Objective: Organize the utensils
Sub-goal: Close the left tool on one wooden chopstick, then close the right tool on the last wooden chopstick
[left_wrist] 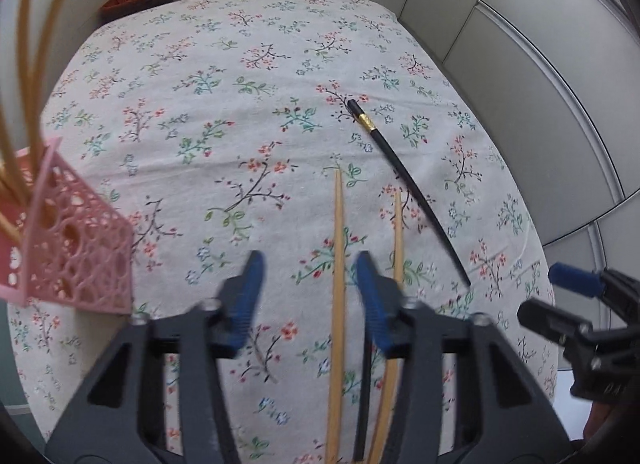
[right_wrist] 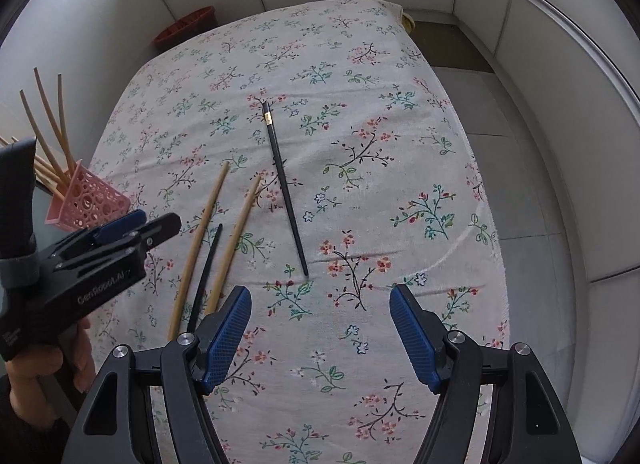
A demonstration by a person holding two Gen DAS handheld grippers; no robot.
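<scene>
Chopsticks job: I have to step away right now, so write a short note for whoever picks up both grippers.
Left gripper: jaws open, empty, over the two wooden chopsticks and the short black chopstick between them.
Right gripper: jaws open, empty, above the floral cloth.
Long black chopstick lies alone, mid-table.
Done: several wooden chopsticks stand in the pink holder at the table's left edge.
Left: four chopsticks on the cloth, probably nearest wooden one first.

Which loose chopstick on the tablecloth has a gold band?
The long black chopstick, lying alone to the right. Its far end has the band; the short black one between two wooden ones shows none.
</scene>
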